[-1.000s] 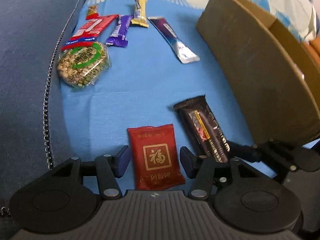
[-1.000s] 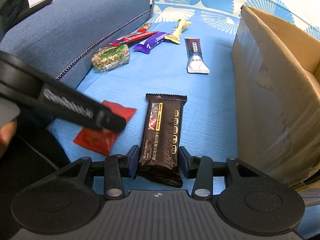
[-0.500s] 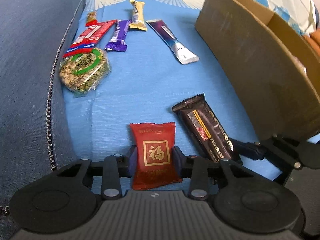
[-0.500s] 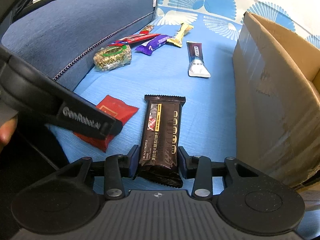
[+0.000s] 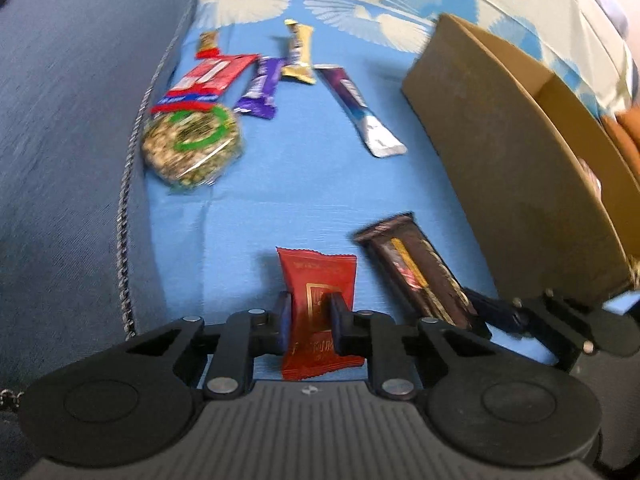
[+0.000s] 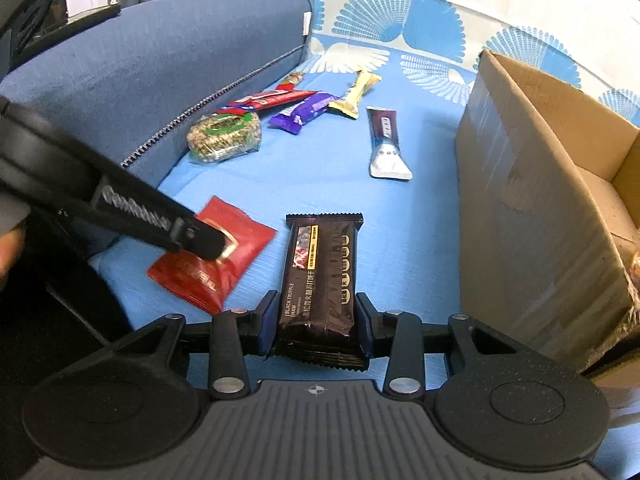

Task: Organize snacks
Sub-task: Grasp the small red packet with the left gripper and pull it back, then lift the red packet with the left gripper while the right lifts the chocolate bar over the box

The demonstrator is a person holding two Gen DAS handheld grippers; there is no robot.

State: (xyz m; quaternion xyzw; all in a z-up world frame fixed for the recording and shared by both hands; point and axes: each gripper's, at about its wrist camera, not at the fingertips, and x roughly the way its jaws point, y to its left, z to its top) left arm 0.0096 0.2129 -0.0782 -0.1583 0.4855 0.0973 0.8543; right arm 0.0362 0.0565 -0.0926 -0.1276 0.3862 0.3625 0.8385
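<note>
Two glossy foil snacks lie near a stiff cardboard box (image 6: 532,184) on smooth blue cloth (image 5: 304,184): a flat red packet (image 5: 318,280) and a long dark bar (image 6: 320,280). Beyond them lie five crinkly wrappers. The left gripper (image 5: 307,322) has just been closing and pinches the packet, buckling it. The right gripper (image 6: 316,322) clamps the bar's near end.
</note>
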